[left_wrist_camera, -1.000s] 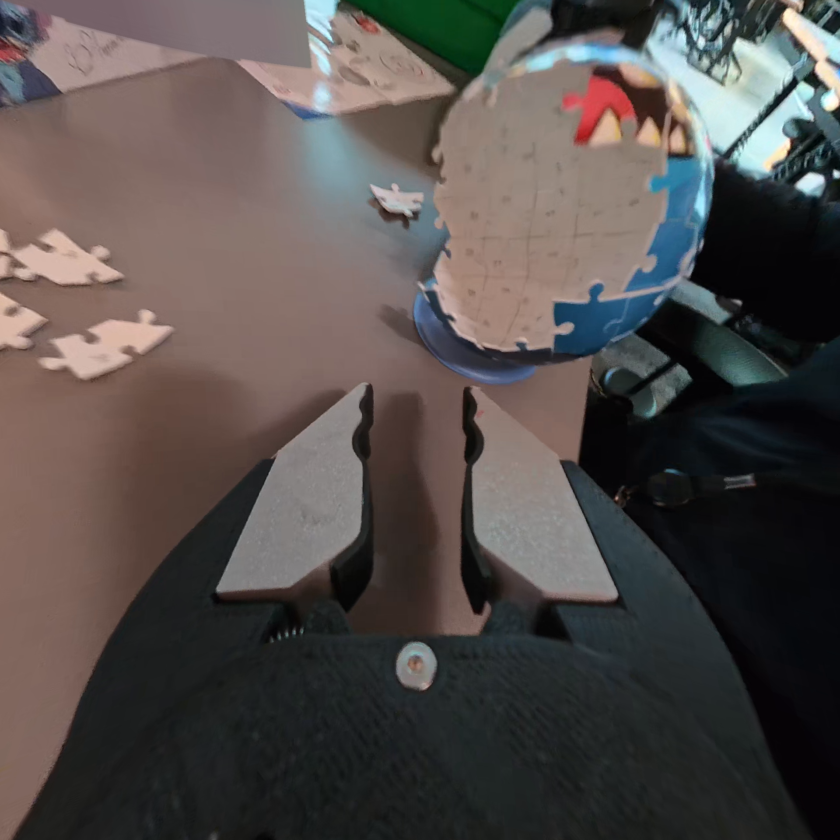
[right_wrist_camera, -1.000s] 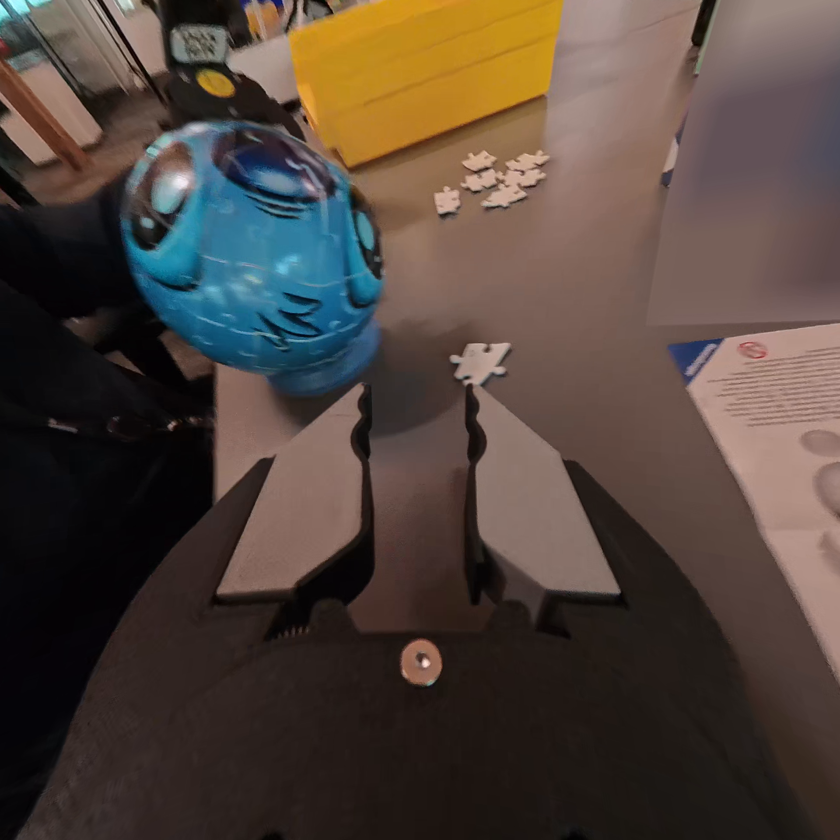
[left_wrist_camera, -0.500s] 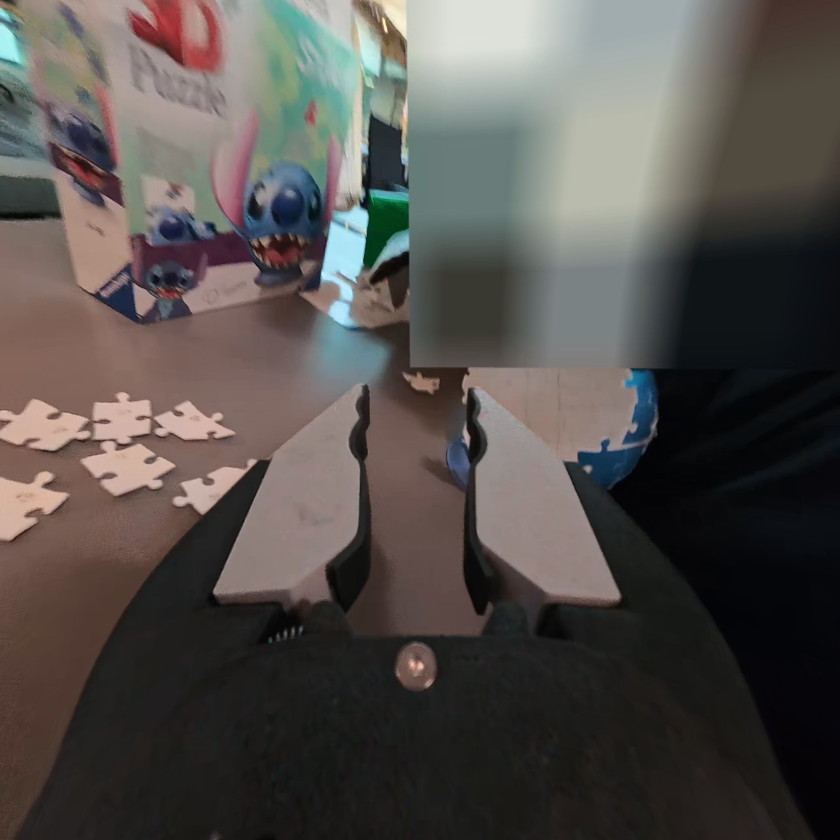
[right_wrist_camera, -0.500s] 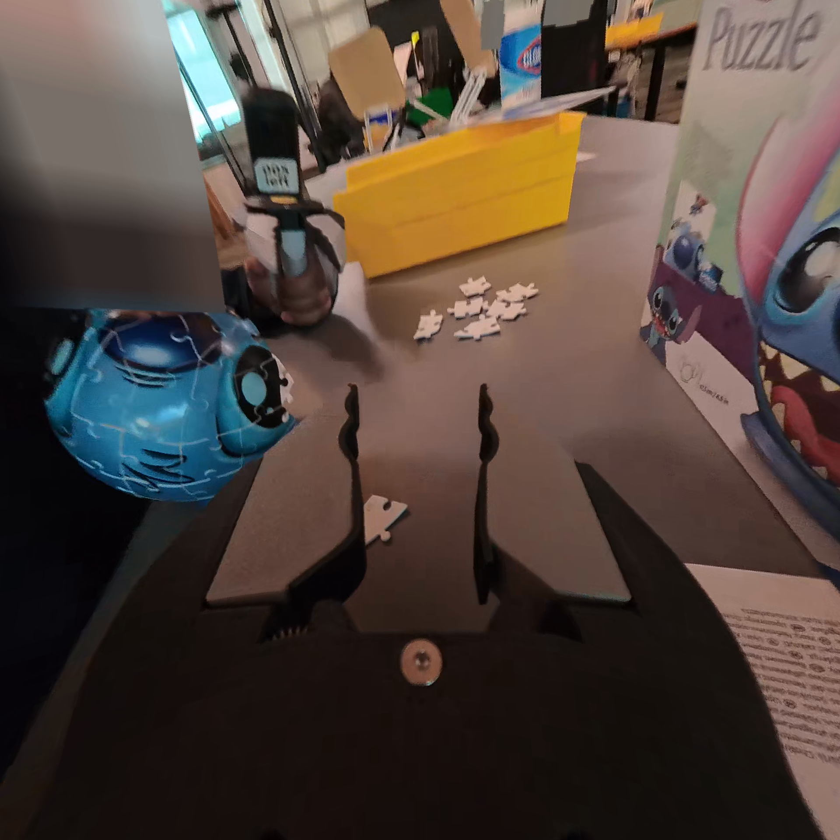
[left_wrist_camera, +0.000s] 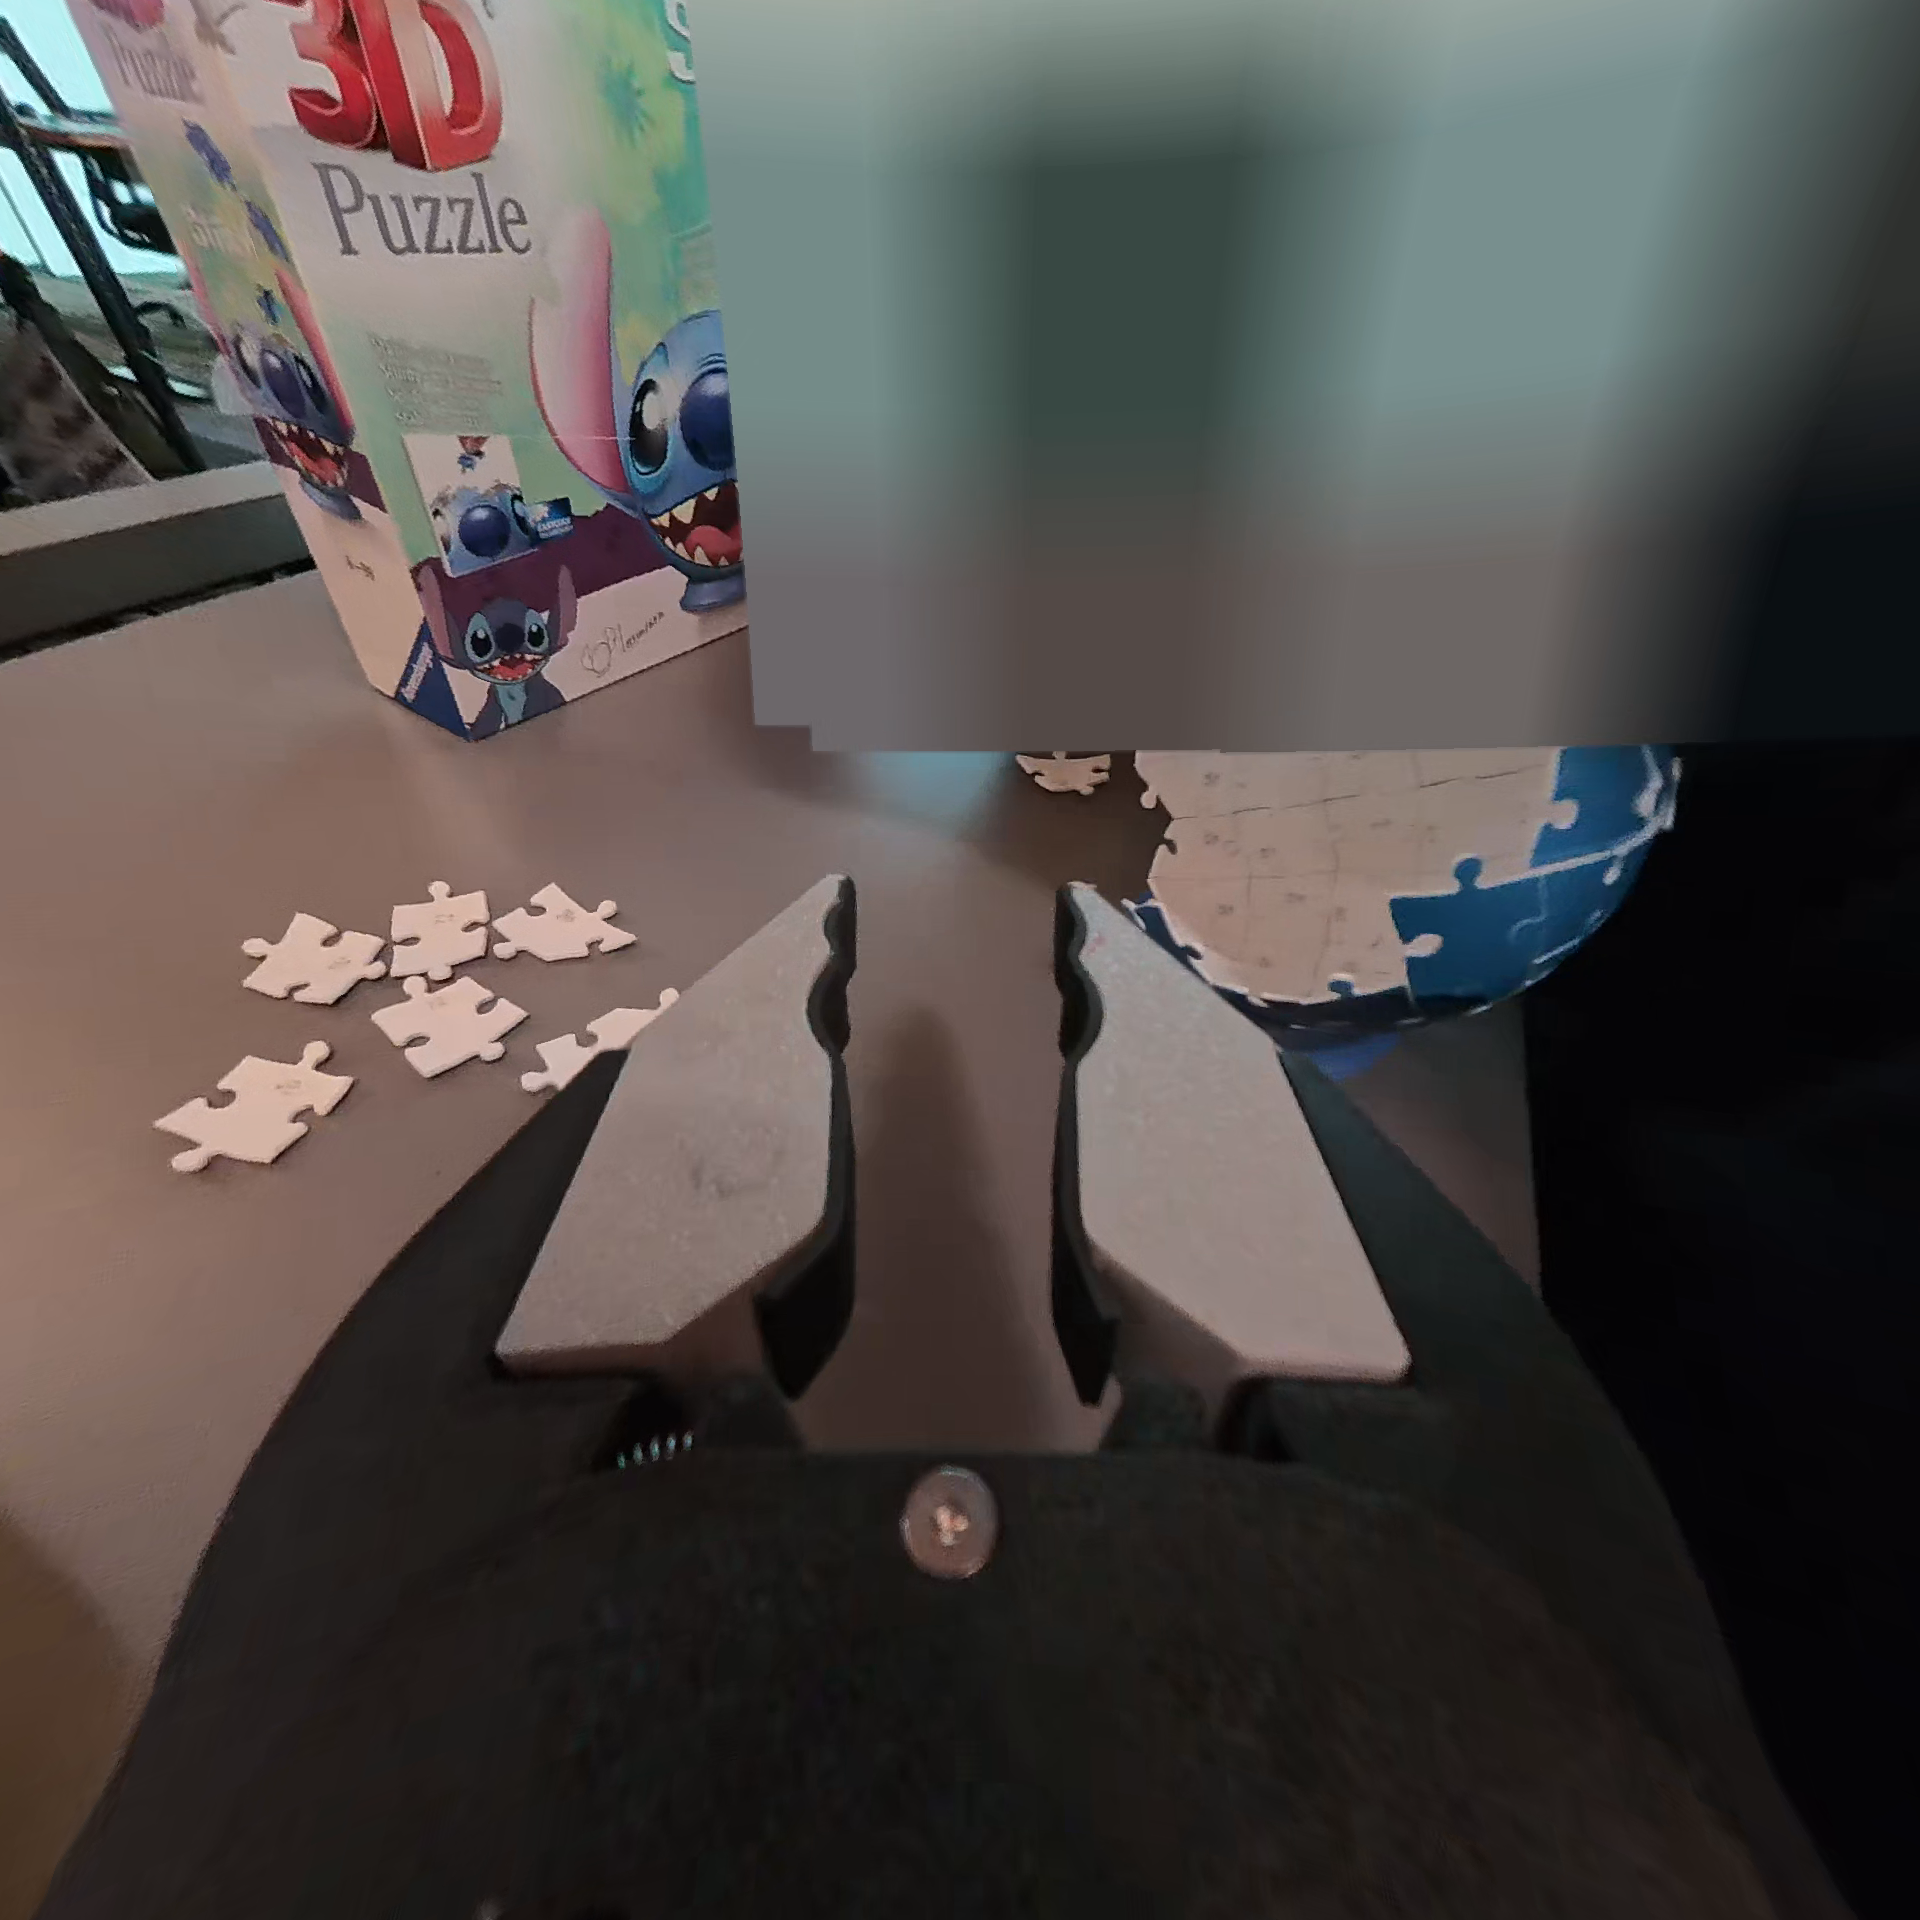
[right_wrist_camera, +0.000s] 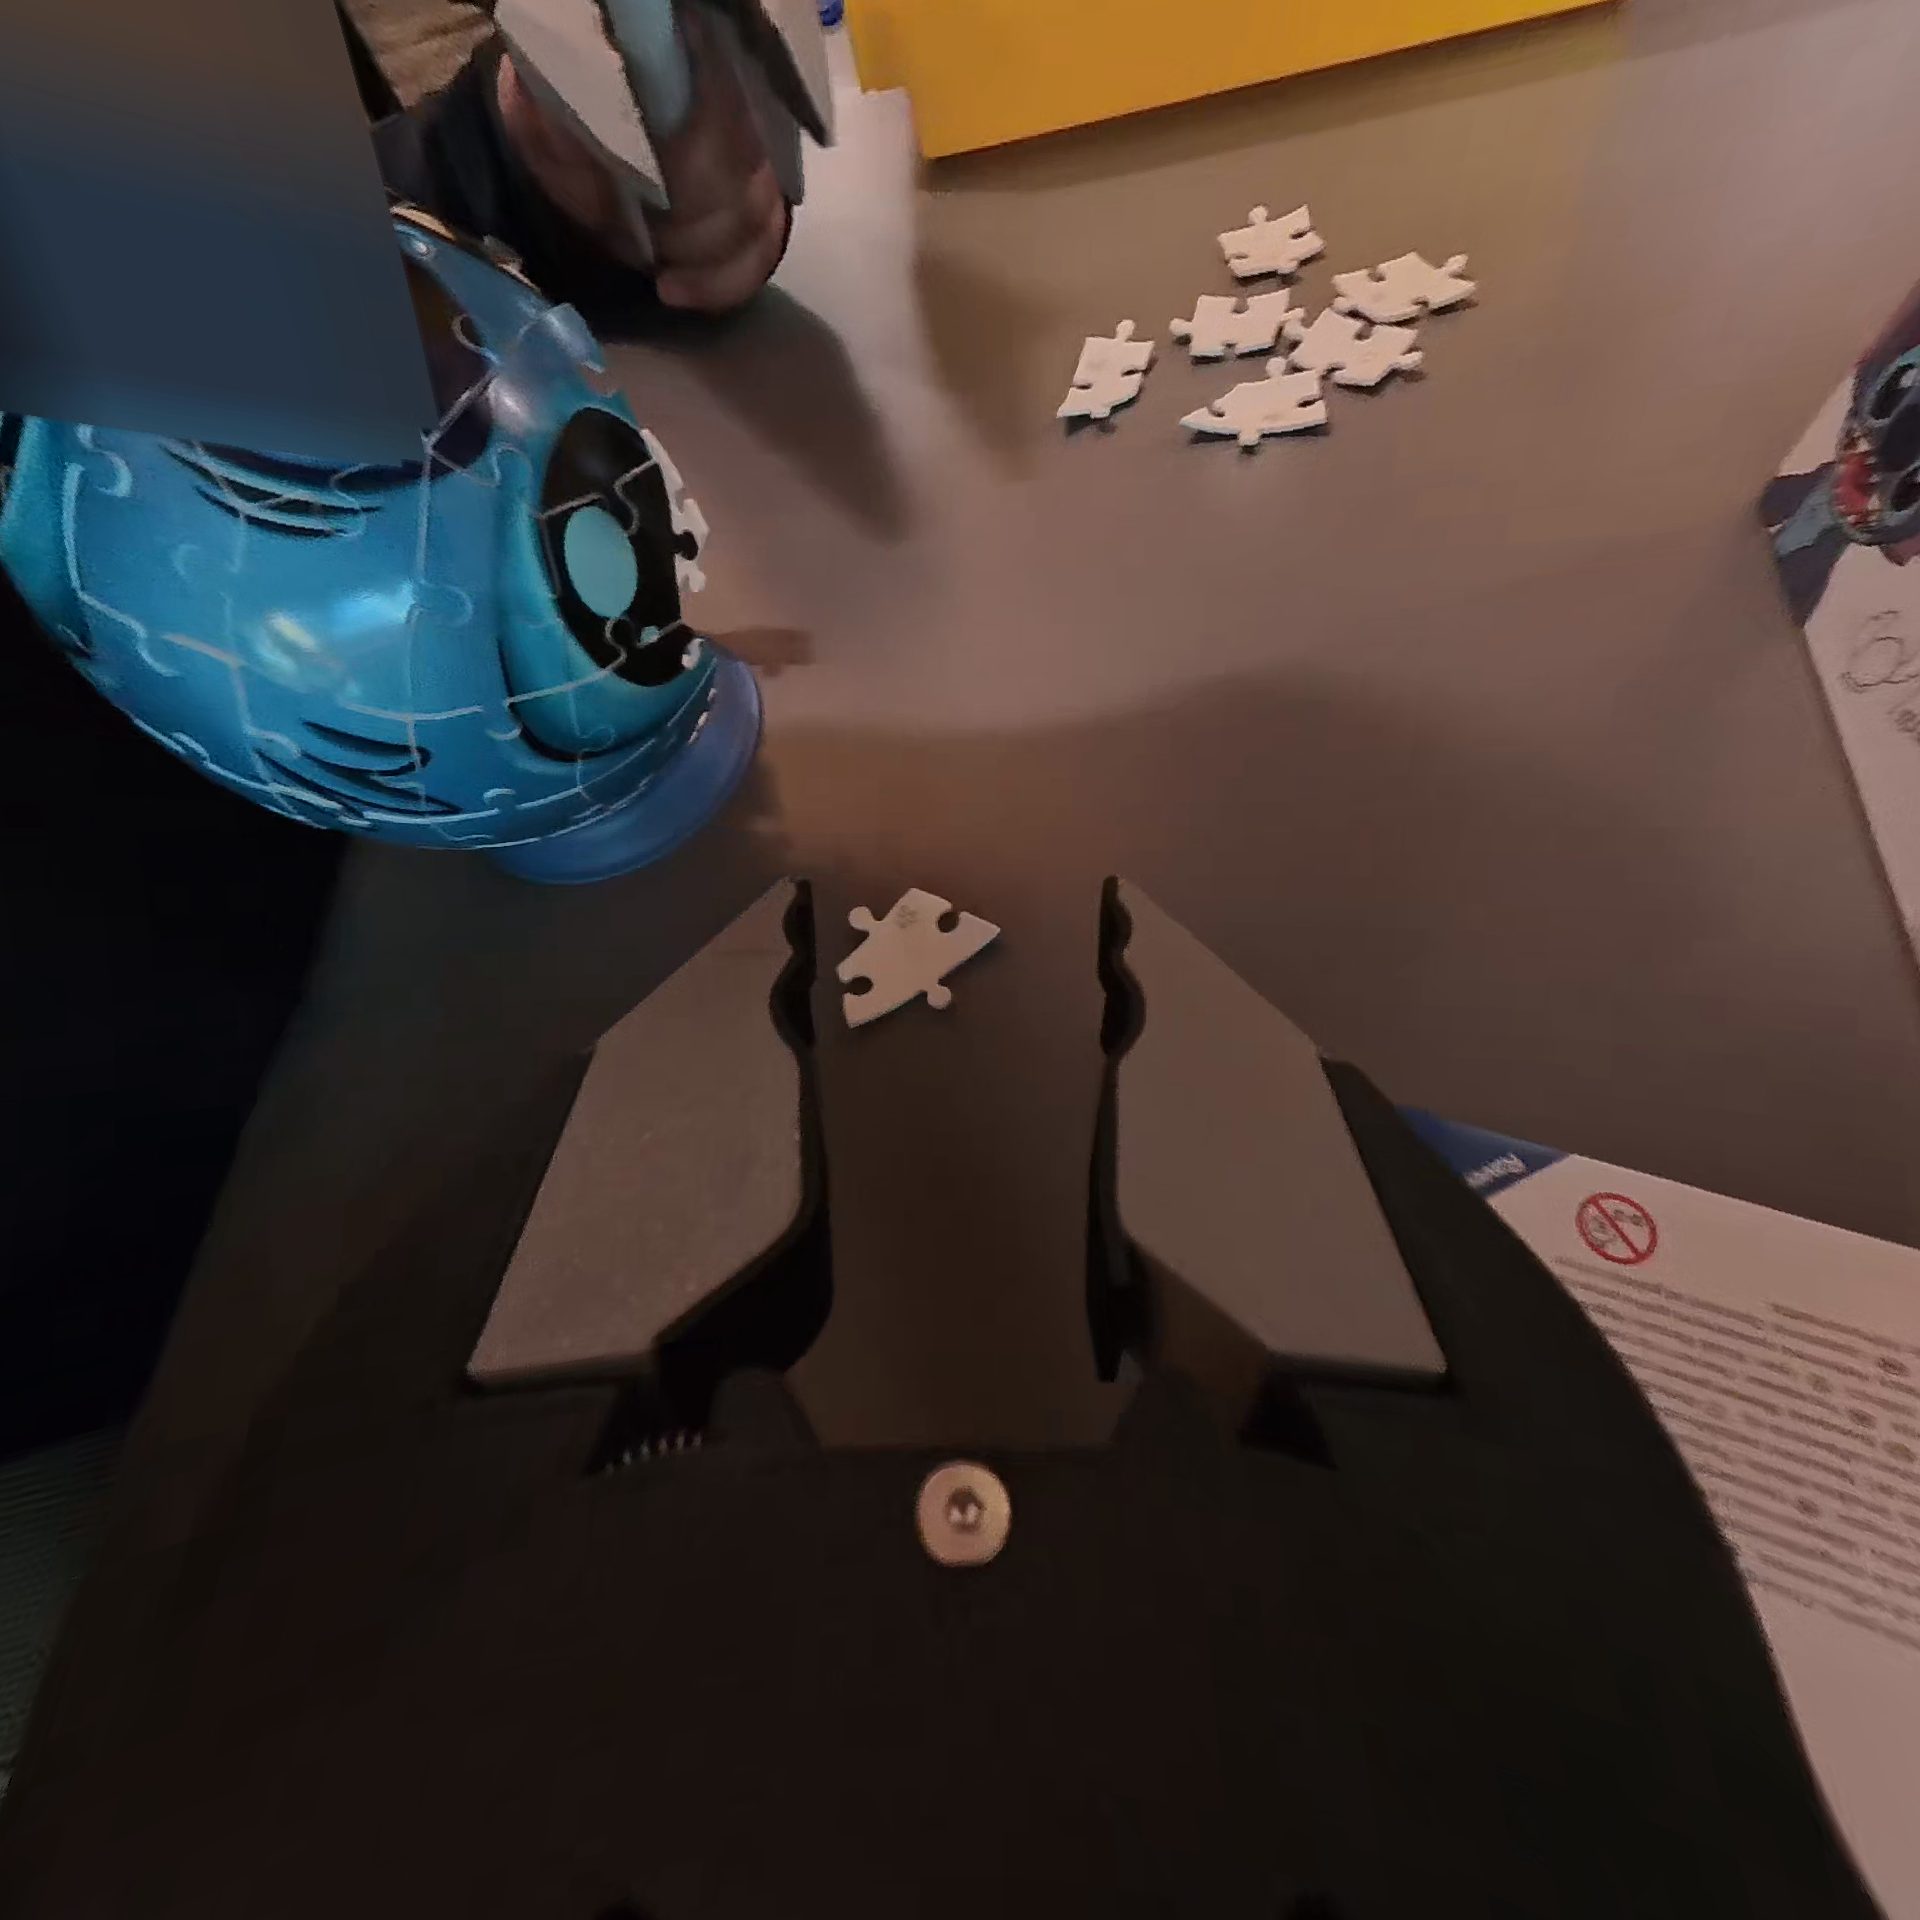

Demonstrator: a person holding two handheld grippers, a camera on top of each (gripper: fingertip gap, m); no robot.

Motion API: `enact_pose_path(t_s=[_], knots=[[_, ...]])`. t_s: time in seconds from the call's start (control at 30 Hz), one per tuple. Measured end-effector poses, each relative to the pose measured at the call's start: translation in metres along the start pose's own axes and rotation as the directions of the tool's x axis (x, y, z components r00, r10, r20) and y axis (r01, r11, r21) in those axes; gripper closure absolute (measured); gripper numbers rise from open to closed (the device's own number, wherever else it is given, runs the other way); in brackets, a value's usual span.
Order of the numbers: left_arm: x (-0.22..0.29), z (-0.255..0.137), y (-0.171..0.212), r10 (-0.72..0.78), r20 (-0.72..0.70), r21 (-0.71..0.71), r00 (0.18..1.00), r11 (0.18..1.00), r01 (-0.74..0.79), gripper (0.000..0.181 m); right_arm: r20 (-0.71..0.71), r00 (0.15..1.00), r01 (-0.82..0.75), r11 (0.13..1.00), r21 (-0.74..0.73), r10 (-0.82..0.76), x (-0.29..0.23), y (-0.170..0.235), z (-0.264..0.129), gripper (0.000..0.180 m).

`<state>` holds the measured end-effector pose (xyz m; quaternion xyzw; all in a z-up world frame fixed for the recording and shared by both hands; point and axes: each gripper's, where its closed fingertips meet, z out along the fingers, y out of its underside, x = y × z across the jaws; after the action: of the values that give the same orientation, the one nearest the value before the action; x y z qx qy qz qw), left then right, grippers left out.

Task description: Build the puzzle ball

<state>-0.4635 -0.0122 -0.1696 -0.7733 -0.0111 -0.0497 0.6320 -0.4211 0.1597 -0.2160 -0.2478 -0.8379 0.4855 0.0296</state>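
The left wrist view shows the ball [left_wrist_camera: 1392,894] from its unfinished side: a white, gridded inner shell edged by glossy blue pieces, its top hidden by a blur patch. It stands on a blue base at the counter [left_wrist_camera: 208,1299] edge, just right of the left gripper [left_wrist_camera: 954,914]. The right wrist view shows the finished face instead, shiny blue with dark streaks and a black-ringed pale eye [right_wrist_camera: 312,644], the base [right_wrist_camera: 665,821] resting on the counter left of the right gripper [right_wrist_camera: 948,914].

Only the left view shows the tall printed box [left_wrist_camera: 447,364] standing upright beyond a cluster of loose pieces [left_wrist_camera: 416,997], all white side up. Only the right view shows a yellow bin [right_wrist_camera: 1195,73] at the far edge, a printed sheet [right_wrist_camera: 1766,1403] at the right, and the other gripper in a hand [right_wrist_camera: 717,229] behind the ball.

A single piece [right_wrist_camera: 909,951] lies flat on the counter between the right jaws, nearer the left tip. Both pairs of jaws stand apart and hold nothing; the right gap is the wider.

Half a second ago the right gripper looked out level across the room; now it tilts down at the counter, and the single piece sits near the fingertips rather than beside the left finger's base. The left view has barely shifted.

The fingers are flat grey wedges with wavy black inner edges, on black textured bodies.
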Motion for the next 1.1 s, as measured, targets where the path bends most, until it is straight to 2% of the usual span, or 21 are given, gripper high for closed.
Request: enact_pose_path(t_s=[0.07, 0.23, 0.4, 0.57, 0.67, 0.73, 0.8, 0.83, 1.1], knots=[[-0.003, -0.001, -0.001, -0.061, -0.026, 0.01, 0.998, 0.998, 0.061, 0.142, 0.035, 0.999, 0.006, 0.998, -0.058, -0.004, -0.007, 0.007, 0.005, 0.124], [-0.008, -0.001, -0.002, -0.145, -0.06, 0.009, 0.988, 0.989, 0.145, 0.142, -0.029, 0.992, 0.11, 0.967, -0.229, -0.12, -0.006, 0.03, 0.016, 0.122], [-0.01, 0.001, 0.0, -0.165, -0.071, -0.005, 0.984, 0.986, 0.165, 0.142, 0.019, 0.981, 0.191, 0.953, -0.237, -0.192, -0.006, 0.029, 0.022, 0.123], [-0.012, 0.001, 0.0, -0.164, -0.056, -0.001, 0.985, 0.986, 0.164, 0.143, 0.069, 0.97, 0.244, 0.952, -0.183, -0.235, -0.009, 0.027, 0.026, 0.133], [-0.015, -0.001, -0.002, -0.199, -0.069, 0.012, 0.978, 0.98, 0.2, 0.142, 0.05, 0.96, 0.281, 0.94, -0.192, -0.277, -0.009, 0.027, 0.028, 0.135], [-0.016, -0.001, -0.003, -0.217, -0.075, 0.017, 0.973, 0.976, 0.219, 0.142, 0.035, 0.96, 0.278, 0.943, -0.183, -0.276, -0.008, 0.026, 0.028, 0.148], [-0.017, -0.001, -0.003, -0.224, -0.075, 0.019, 0.972, 0.974, 0.226, 0.142, 0.031, 0.961, 0.276, 0.943, -0.184, -0.276, -0.008, 0.026, 0.028, 0.149], [-0.017, -0.002, -0.003, -0.225, -0.075, 0.02, 0.971, 0.974, 0.227, 0.142, 0.024, 0.96, 0.277, 0.943, -0.183, -0.278, -0.007, 0.026, 0.028, 0.16], [-0.027, 0.011, 0.0, -0.25, -0.034, -0.014, 0.968, 0.968, 0.25, 0.147, -0.039, 0.964, 0.252, 0.955, -0.158, -0.261, 0.003, 0.016, 0.029, 0.161]])
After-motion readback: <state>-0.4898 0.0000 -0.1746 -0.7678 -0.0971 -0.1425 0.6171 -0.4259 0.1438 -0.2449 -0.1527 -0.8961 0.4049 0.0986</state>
